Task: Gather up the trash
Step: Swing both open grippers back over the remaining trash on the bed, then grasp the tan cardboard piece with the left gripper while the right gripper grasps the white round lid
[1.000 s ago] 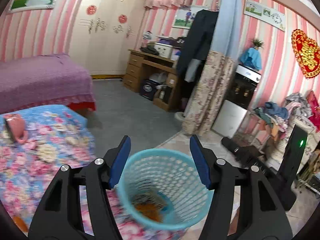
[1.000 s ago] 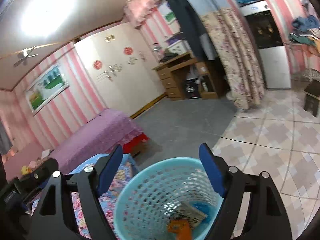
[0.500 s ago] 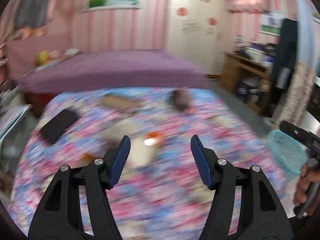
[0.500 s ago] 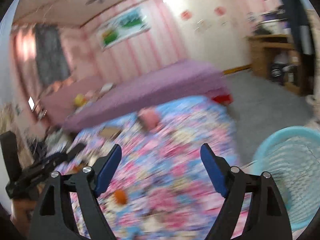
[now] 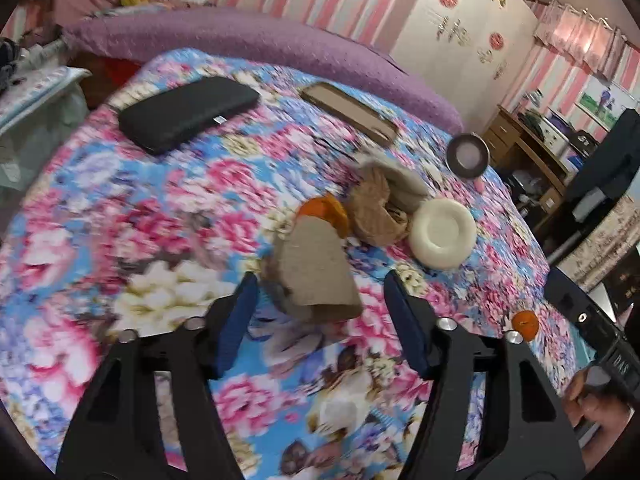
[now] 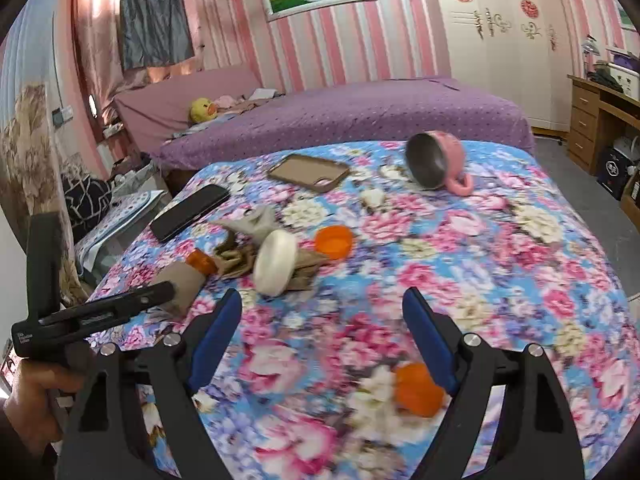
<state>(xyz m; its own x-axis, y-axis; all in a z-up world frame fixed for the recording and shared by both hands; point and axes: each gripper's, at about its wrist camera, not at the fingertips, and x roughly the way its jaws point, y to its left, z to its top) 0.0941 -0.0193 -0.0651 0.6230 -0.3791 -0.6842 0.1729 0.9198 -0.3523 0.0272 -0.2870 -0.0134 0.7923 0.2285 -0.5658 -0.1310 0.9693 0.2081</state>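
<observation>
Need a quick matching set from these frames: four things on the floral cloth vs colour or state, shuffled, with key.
1. mug
2. phone
3. cardboard tube
4. peel

A. orange, beside the right gripper's fingertip
B. pink, tipped on its side
C. black, lying flat
D. brown, just ahead of the left gripper, whose jaws are closing

Pairs: 1-B, 2-C, 3-D, 4-A

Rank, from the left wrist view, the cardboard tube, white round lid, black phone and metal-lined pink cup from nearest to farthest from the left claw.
From the left claw, whose jaws are closing:
1. Cardboard tube, just ahead, between the tips.
2. White round lid, ahead right.
3. Black phone and pink cup: both far back, too close to call.
</observation>
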